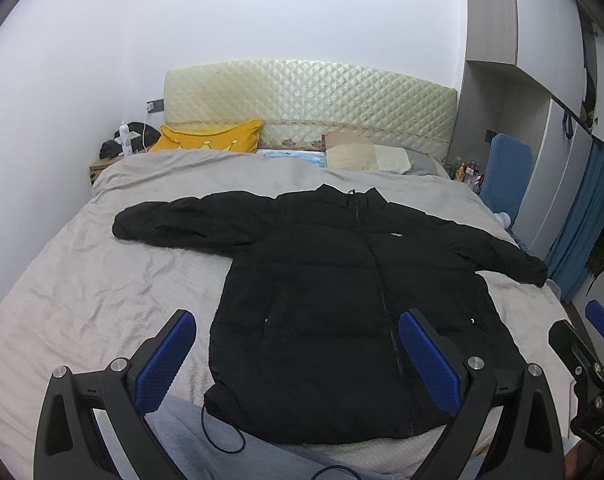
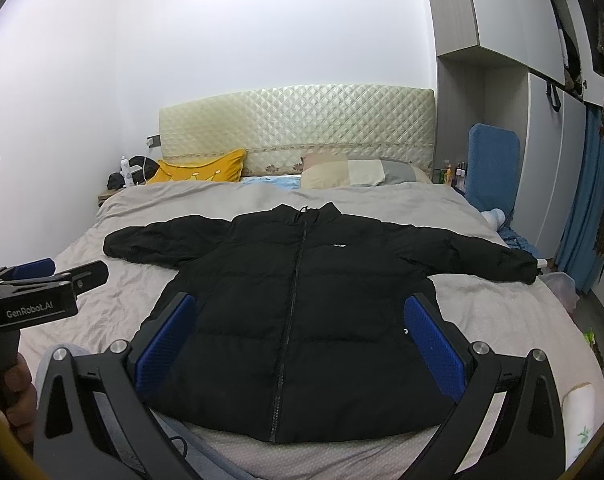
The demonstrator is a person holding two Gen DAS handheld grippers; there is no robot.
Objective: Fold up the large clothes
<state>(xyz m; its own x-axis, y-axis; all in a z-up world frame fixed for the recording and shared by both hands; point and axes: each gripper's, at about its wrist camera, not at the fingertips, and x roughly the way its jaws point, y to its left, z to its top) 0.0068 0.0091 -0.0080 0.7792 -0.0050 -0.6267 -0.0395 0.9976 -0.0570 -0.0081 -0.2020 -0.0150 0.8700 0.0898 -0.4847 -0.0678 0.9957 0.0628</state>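
A large black puffer jacket (image 1: pixel 342 288) lies flat and zipped on the grey bedspread (image 1: pixel 81 280), collar toward the headboard, both sleeves spread out to the sides. It also shows in the right wrist view (image 2: pixel 302 304). My left gripper (image 1: pixel 297 340) is open and empty, held above the jacket's hem near the foot of the bed. My right gripper (image 2: pixel 299 328) is open and empty too, above the jacket's lower body. The right gripper shows at the right edge of the left wrist view (image 1: pixel 590 344); the left gripper shows at the left edge of the right wrist view (image 2: pixel 41 292).
A yellow pillow (image 1: pixel 209 138) and pale pillows (image 1: pixel 366 156) lie by the quilted headboard (image 1: pixel 310 100). A nightstand with clutter (image 1: pixel 117 152) stands at the far left. A blue padded chair (image 2: pixel 492 168) and wardrobe (image 2: pixel 542 140) stand on the right. A blue-grey cloth (image 1: pixel 189 436) lies at the near bed edge.
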